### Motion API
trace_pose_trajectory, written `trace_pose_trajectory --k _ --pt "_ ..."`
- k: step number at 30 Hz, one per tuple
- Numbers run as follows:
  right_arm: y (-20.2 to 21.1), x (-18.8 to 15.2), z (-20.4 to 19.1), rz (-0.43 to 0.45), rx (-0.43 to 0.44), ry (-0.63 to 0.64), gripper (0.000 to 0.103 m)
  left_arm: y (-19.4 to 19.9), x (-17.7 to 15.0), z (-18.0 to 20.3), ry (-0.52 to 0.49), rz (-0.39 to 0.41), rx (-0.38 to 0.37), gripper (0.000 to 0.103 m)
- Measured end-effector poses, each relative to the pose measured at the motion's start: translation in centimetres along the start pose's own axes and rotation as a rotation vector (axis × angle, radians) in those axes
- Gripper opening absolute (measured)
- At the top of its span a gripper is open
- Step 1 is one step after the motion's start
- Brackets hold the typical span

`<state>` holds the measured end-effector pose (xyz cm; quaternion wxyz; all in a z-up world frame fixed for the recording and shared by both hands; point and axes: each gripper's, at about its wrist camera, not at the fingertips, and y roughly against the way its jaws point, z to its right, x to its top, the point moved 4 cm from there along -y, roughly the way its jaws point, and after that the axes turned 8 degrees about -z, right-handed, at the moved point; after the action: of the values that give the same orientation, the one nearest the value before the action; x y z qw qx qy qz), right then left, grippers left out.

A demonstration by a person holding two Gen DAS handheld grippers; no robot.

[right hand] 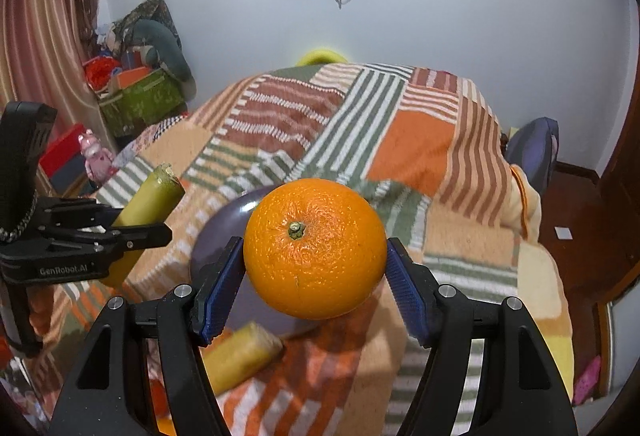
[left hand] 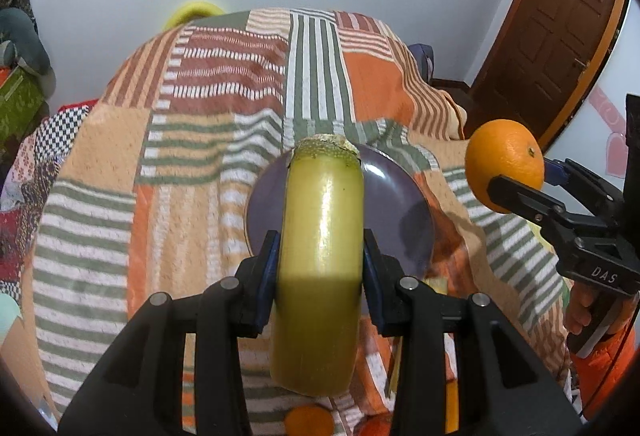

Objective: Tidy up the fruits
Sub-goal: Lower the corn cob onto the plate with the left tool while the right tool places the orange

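Observation:
My left gripper [left hand: 320, 260] is shut on a thick yellow-green sugarcane piece [left hand: 320, 256], held above the near side of a purple plate [left hand: 400, 204]. It also shows in the right wrist view [right hand: 152, 196]. My right gripper [right hand: 315, 268] is shut on an orange [right hand: 315, 248], held in the air over the same plate [right hand: 224, 232]. From the left wrist view the orange [left hand: 506, 164] hangs to the right of the plate. A second sugarcane piece [right hand: 240, 356] lies on the blanket below the plate.
The plate lies on a bed with a striped patchwork blanket [left hand: 180, 164]. More oranges [left hand: 308, 420] lie on the blanket near the bottom edge. A wooden door [left hand: 560, 36] is at the right. Boxes and clutter [right hand: 136, 100] stand left of the bed.

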<state>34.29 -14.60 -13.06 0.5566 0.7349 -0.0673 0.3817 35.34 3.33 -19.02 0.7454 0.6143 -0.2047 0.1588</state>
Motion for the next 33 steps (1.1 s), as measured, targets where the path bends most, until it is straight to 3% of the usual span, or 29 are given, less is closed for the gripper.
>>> trace_pose_trajectory --k 7,13,33 --pt "-2.9 2.2 -0.3 -0.012 -0.001 0.009 0.066 -1.3 2.1 -0.7 0.010 0.010 0.018 0.038" --pt "-6.1 2.9 -0.4 -0.054 -0.006 0.011 0.066 -4.0 2.8 -1.7 0.028 -0.032 0.018 0.038" --pt "-13.3 2.0 0.5 -0.238 0.013 0.040 0.067 -11.7 3.8 -2.4 0.016 -0.145 0.052 0.038"
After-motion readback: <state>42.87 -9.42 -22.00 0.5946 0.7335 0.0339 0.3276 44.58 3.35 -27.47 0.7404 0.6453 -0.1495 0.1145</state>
